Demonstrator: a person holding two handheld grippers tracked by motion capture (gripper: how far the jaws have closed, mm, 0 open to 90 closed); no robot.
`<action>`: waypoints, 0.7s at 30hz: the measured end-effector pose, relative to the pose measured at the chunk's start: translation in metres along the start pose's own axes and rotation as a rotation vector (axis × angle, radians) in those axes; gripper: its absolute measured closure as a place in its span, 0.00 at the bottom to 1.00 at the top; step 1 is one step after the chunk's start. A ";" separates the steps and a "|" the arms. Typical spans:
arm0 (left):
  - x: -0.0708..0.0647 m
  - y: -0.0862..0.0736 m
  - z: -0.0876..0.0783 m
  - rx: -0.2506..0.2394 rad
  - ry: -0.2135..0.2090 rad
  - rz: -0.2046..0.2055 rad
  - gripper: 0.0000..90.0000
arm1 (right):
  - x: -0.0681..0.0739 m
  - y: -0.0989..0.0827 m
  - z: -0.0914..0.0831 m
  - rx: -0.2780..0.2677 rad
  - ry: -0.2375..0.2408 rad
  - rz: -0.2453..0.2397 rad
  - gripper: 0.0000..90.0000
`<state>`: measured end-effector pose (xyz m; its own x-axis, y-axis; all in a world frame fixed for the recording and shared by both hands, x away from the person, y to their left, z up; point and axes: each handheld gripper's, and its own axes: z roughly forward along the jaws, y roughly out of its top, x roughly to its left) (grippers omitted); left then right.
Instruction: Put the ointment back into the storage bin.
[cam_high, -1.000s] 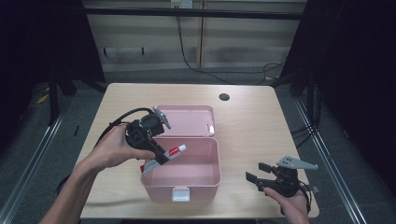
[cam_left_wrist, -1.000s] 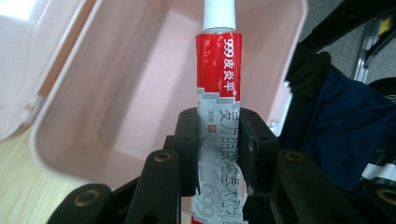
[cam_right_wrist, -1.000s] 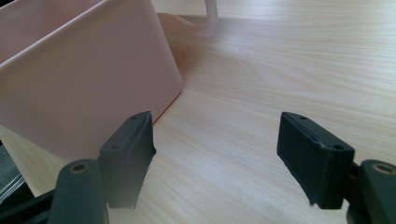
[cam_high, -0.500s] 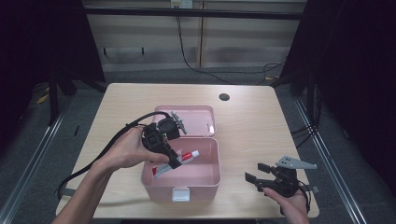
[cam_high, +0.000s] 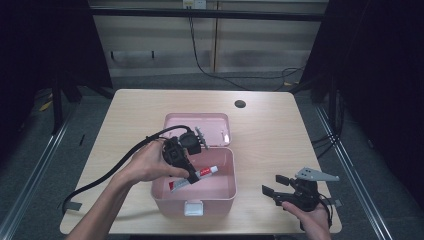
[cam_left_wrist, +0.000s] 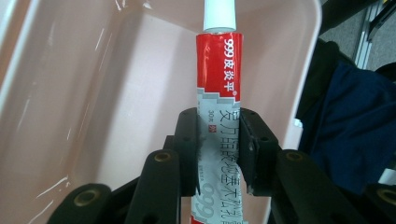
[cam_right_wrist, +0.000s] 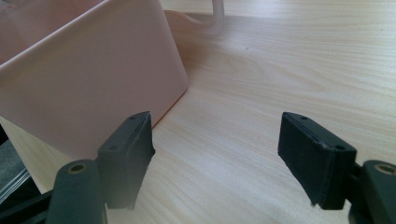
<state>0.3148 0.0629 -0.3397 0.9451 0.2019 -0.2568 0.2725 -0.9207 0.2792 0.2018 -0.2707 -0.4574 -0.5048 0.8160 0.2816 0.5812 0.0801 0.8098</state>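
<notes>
The left tool (cam_high: 192, 176) pinches the ointment tube (cam_high: 200, 174) over the pink box (cam_high: 227, 192) for stowing, while the right tool (cam_high: 274, 189) waits spread.

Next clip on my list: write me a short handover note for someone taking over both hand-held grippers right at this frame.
Left hand-held gripper: shut on the ointment tube, gripping its lower half, white cap pointing away, held inside the open pink box.
Right hand-held gripper: open, holding nothing, low over the table just right of the box.
Box lid: lying open behind the box.
Done: tube picked up and brought into the box.
Left: probably lower the tube to the bottom, release, draw the left hand-held gripper out; closing the lid may follow, and the right one is free for that.
</notes>
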 end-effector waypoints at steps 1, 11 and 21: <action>0.000 0.000 0.002 0.010 -0.008 -0.004 0.79 | 0.000 0.000 0.000 0.000 0.000 0.000 0.29; 0.004 0.004 0.020 0.032 -0.043 -0.006 0.79 | 0.000 0.000 -0.001 0.001 -0.005 -0.004 0.29; 0.005 0.005 0.039 0.059 -0.070 0.010 0.79 | 0.000 0.000 -0.001 0.002 -0.005 -0.004 0.29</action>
<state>0.3142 0.0459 -0.3754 0.9322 0.1704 -0.3193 0.2500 -0.9411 0.2276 0.2015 -0.2714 -0.4574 -0.5038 0.8187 0.2757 0.5802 0.0842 0.8101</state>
